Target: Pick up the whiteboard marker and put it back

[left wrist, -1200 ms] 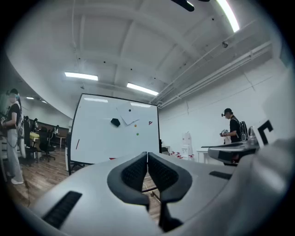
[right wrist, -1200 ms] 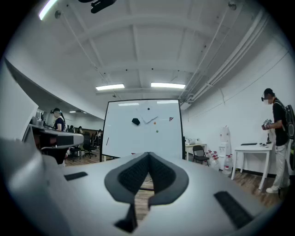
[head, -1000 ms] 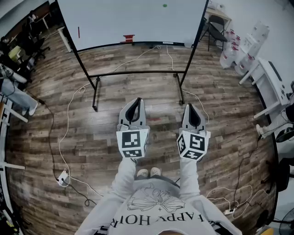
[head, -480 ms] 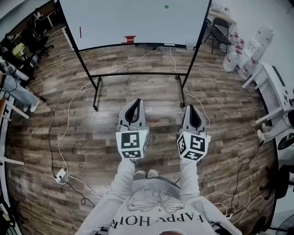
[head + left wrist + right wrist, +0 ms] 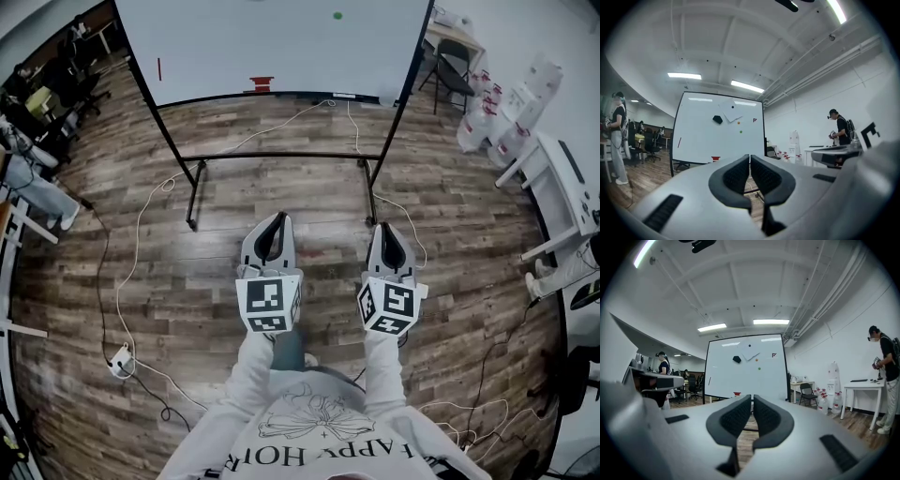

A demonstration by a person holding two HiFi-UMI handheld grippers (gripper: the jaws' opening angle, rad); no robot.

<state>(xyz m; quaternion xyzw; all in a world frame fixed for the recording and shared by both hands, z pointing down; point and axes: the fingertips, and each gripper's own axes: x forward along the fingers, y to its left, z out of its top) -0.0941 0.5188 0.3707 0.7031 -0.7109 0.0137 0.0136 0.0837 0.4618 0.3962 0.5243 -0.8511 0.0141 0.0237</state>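
The whiteboard (image 5: 272, 42) stands on its black frame across the wooden floor ahead of me. A thin red marker (image 5: 159, 68) sits upright on the board's left side; it also shows in the left gripper view (image 5: 678, 142) and the right gripper view (image 5: 709, 380). A small red object (image 5: 262, 83) rests on the board's lower ledge. My left gripper (image 5: 276, 217) and right gripper (image 5: 384, 228) are held side by side at waist height, pointing level at the board and well short of it. Both are shut with nothing between the pads (image 5: 750, 156) (image 5: 753, 396).
White cables (image 5: 141, 234) trail over the floor around the stand's feet (image 5: 193, 221). A black eraser (image 5: 717, 119) and green magnet (image 5: 337, 15) sit on the board. A chair (image 5: 806, 392), water bottles (image 5: 487, 117) and white tables (image 5: 562, 178) stand right; people stand at both sides (image 5: 618, 136) (image 5: 886, 380).
I have stepped a little toward the whiteboard; its stand sits slightly lower in the head view. Both grippers moved along with me and stayed shut.
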